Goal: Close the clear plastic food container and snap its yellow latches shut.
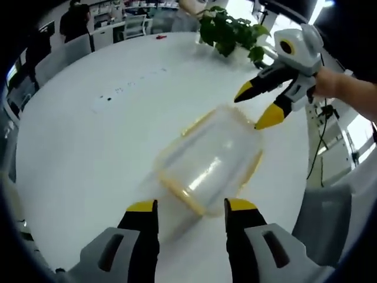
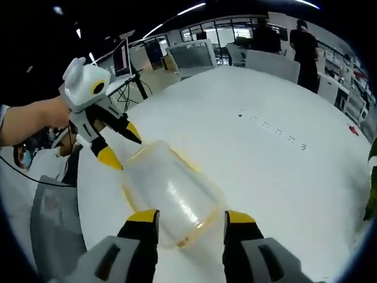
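A clear plastic food container [image 1: 209,159] with a yellow rim and yellow latches lies on the white round table [image 1: 76,147], blurred. My left gripper [image 1: 191,206] is open, its yellow-tipped jaws just short of the container's near end. My right gripper [image 1: 254,109] comes in from the right, open, its tips close to the container's far corner. In the right gripper view the container [image 2: 171,191] lies just ahead of the open right gripper [image 2: 191,216], and the left gripper [image 2: 123,150] hovers open at its far left corner. I cannot tell whether the latches are snapped.
A green potted plant [image 1: 227,29] stands at the table's far edge. A small red object [image 1: 160,36] lies near it, and small dark marks [image 1: 126,85] dot the tabletop. Grey chairs [image 1: 324,224] [image 2: 56,230] ring the table. People stand at the back of the room [image 2: 306,47].
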`<state>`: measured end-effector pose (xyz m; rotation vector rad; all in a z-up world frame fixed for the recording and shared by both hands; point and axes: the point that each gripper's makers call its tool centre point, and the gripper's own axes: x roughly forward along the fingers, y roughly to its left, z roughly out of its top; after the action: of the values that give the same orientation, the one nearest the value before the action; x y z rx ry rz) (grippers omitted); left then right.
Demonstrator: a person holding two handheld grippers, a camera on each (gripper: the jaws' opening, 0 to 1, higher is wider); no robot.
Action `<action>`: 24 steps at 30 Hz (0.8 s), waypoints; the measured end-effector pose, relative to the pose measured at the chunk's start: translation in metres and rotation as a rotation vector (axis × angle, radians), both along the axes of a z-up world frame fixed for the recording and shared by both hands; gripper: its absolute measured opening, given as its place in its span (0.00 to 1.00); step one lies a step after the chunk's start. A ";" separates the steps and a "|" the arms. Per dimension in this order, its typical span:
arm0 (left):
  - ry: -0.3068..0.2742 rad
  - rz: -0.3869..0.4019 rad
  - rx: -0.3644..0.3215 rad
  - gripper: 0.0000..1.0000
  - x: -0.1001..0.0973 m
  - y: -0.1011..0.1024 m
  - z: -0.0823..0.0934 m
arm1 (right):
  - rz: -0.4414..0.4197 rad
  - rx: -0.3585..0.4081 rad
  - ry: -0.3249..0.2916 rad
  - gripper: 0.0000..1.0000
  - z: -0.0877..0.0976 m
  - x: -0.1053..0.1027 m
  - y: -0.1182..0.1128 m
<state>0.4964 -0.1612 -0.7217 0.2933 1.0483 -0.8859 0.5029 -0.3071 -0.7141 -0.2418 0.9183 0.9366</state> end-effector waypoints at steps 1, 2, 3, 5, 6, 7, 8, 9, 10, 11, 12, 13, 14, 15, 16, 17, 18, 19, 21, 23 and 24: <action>-0.007 -0.013 0.007 0.42 0.001 0.000 0.000 | 0.017 -0.011 0.000 0.41 -0.001 -0.001 0.000; -0.016 -0.033 0.011 0.42 0.001 -0.001 0.002 | 0.032 -0.013 -0.007 0.41 0.000 -0.002 0.002; -0.022 -0.045 0.015 0.41 0.001 -0.001 0.003 | 0.040 -0.019 -0.012 0.42 0.000 -0.002 0.002; -0.025 -0.062 0.033 0.40 0.000 -0.001 0.003 | 0.078 -0.054 -0.026 0.41 -0.001 -0.003 0.000; -0.027 -0.075 0.042 0.41 0.000 -0.001 0.003 | 0.104 -0.072 -0.037 0.41 -0.002 -0.003 0.000; -0.034 -0.102 0.057 0.41 0.000 -0.002 0.003 | 0.112 -0.073 -0.043 0.41 -0.002 -0.003 0.001; -0.048 -0.126 0.062 0.40 0.001 -0.003 0.004 | 0.124 -0.075 -0.043 0.41 -0.002 -0.004 0.002; -0.063 -0.136 0.059 0.40 0.002 -0.005 0.006 | 0.136 -0.080 -0.043 0.41 -0.001 -0.004 0.003; -0.063 -0.140 0.057 0.39 0.002 -0.006 0.008 | 0.140 -0.082 -0.043 0.41 -0.001 -0.005 0.004; -0.064 -0.144 0.052 0.40 0.003 -0.007 0.010 | 0.152 -0.086 -0.043 0.40 -0.001 -0.005 0.005; -0.067 -0.147 0.050 0.40 0.004 -0.008 0.011 | 0.166 -0.077 -0.060 0.40 0.002 -0.004 0.007; -0.077 -0.162 0.055 0.41 0.005 -0.009 0.013 | 0.185 -0.067 -0.075 0.40 0.005 -0.004 0.010; -0.089 -0.180 0.062 0.40 0.006 -0.010 0.014 | 0.194 -0.066 -0.071 0.40 0.005 -0.005 0.011; -0.099 -0.198 0.067 0.40 0.007 -0.011 0.014 | 0.207 -0.065 -0.070 0.40 0.005 -0.006 0.013; -0.105 -0.211 0.080 0.40 0.008 -0.011 0.014 | 0.237 -0.068 -0.088 0.39 0.007 -0.006 0.015; -0.113 -0.218 0.090 0.41 0.008 -0.011 0.014 | 0.249 -0.070 -0.104 0.38 0.007 -0.004 0.016; -0.118 -0.244 0.099 0.41 0.008 -0.012 0.013 | 0.259 -0.067 -0.103 0.37 0.008 -0.006 0.018; -0.116 -0.255 0.105 0.41 0.007 -0.013 0.012 | 0.262 -0.069 -0.100 0.37 0.007 -0.006 0.018; -0.124 -0.280 0.112 0.40 0.006 -0.017 0.013 | 0.294 -0.091 -0.115 0.36 0.005 -0.006 0.019; -0.140 -0.305 0.109 0.41 0.007 -0.022 0.015 | 0.299 -0.081 -0.109 0.37 0.005 -0.007 0.022; -0.141 -0.312 0.108 0.40 0.007 -0.025 0.016 | 0.310 -0.081 -0.113 0.36 0.005 -0.008 0.023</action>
<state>0.5031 -0.1859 -0.7061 0.6141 0.9345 -1.0718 0.4953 -0.2840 -0.7088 -0.5121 0.8286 1.1599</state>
